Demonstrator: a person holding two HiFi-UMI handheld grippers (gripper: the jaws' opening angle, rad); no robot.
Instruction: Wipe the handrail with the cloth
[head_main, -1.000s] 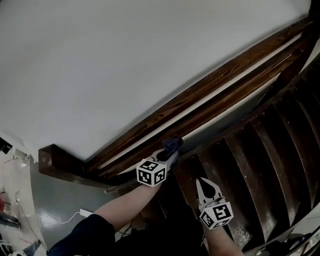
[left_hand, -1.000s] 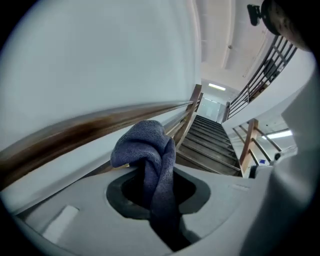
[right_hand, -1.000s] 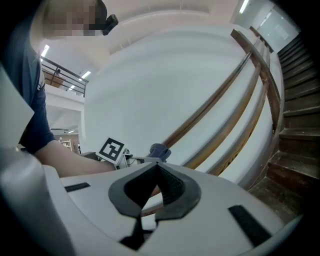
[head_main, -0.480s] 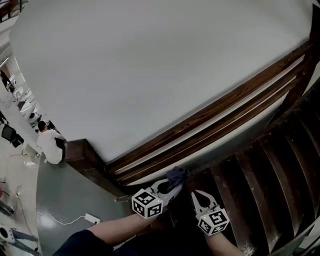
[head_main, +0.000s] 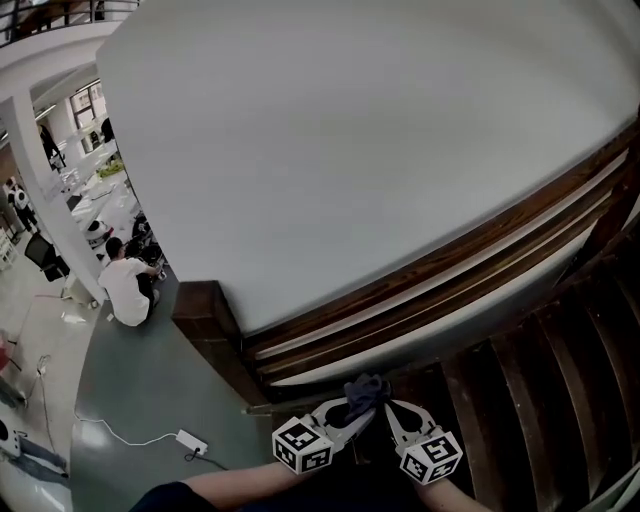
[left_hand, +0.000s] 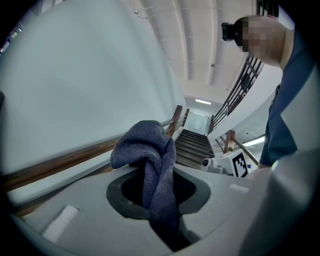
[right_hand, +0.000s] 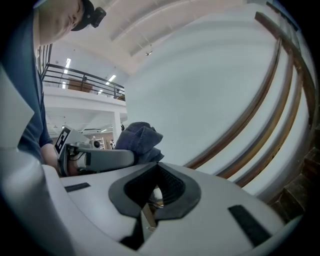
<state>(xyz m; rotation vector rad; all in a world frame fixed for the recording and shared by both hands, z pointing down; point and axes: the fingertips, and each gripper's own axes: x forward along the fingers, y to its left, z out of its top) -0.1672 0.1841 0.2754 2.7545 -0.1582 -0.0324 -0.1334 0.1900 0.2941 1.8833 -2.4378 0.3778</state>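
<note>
The left claw (head_main: 353, 410) is pinching the bunched blue-grey cloth (head_main: 365, 389), which sits just under the low end of the dark wooden handrail (head_main: 450, 272) on the white wall (head_main: 350, 150). The right claw (head_main: 391, 409) hangs just beside it, pressed together on nothing.
</note>
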